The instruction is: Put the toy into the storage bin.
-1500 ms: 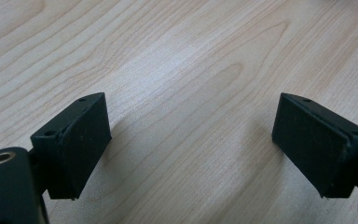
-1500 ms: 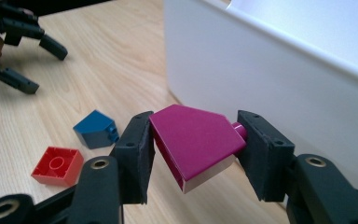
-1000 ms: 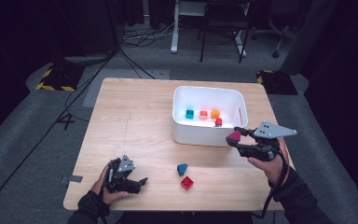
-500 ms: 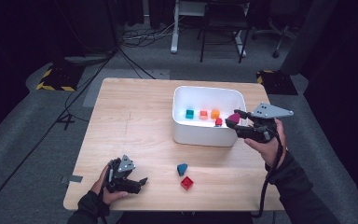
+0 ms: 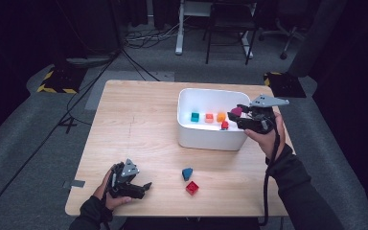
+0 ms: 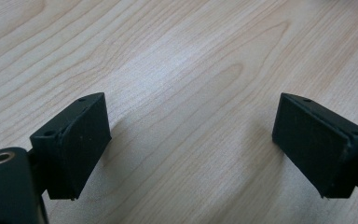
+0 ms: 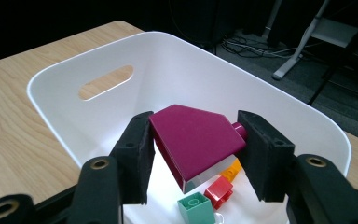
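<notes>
The work looks like gathering toy blocks into the white bin [image 5: 211, 139], and it is well along: a teal block [image 5: 195, 117], an orange block [image 5: 221, 117] and a small red block [image 5: 224, 125] already lie inside, while the right tool [image 7: 193, 144] pinches a magenta block [image 7: 196, 140] between its jaws over the bin's open top, not yet let go. Left to do, as I judge it, are dropping this one and fetching the blue block [image 5: 187, 173] and the red block [image 5: 192, 187] lying on the worktop [image 5: 139, 120] in front of the bin. The left tool [image 5: 139, 188] rests on the worktop near the front edge, its jaws spread and holding nothing.
</notes>
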The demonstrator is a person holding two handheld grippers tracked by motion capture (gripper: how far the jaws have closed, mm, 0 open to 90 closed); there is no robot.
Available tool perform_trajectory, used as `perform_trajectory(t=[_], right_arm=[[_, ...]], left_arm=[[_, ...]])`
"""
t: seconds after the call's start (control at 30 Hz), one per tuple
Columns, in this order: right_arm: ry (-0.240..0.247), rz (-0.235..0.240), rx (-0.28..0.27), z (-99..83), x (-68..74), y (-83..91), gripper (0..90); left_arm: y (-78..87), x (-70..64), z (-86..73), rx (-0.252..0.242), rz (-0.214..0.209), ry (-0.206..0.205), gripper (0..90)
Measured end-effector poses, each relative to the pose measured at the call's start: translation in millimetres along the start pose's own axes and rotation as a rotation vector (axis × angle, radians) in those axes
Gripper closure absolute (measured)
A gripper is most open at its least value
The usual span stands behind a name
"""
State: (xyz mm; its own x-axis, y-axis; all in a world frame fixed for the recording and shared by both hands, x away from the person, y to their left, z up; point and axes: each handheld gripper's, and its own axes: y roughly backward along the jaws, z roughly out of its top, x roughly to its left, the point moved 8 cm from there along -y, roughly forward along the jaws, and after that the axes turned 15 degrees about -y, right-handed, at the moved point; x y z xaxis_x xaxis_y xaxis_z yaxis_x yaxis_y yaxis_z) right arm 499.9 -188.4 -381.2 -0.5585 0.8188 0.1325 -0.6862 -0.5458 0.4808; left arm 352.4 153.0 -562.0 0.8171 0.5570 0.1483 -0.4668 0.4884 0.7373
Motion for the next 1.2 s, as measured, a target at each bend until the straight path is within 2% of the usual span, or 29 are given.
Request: perform_trajectory(t=[0.2,0.53,0.7,0.8,0.87,1.0,1.2], right_arm=[[-0.024,-0.011,0.019,1.4,-2.7,-11.4,48.3],[0.002,-0.023,0.055,-0.4,-3.3,-28.0,48.3],[-0.03,-0.019,0.063,-3.5,-3.6,-35.6,48.1],[-0.021,-0.024,0.074,-4.2,-2.4,-36.9,47.3],[-0.017,-0.029,0.07,-3.5,-2.5,-36.6,43.6],[-0.043,-0.011,0.068,-4.1,-0.3,-35.1,39.6],[-0.022,0.013,0.047,-3.0,7.3,-24.9,36.5]], left_arm=[[0.0,0.0,0.0,0.0,0.0,0.0,11.5],[0.0,0.0,0.0,0.0,0.0,0.0,11.5],[0.0,0.0,0.0,0.0,0.0,0.0,11.5],[0.0,0.0,0.0,0.0,0.0,0.0,11.5],[0.0,0.0,0.0,0.0,0.0,0.0,11.5],[0.0,0.0,0.0,0.0,0.0,0.0,11.5],[0.0,0.0,0.0,0.0,0.0,0.0,11.5]])
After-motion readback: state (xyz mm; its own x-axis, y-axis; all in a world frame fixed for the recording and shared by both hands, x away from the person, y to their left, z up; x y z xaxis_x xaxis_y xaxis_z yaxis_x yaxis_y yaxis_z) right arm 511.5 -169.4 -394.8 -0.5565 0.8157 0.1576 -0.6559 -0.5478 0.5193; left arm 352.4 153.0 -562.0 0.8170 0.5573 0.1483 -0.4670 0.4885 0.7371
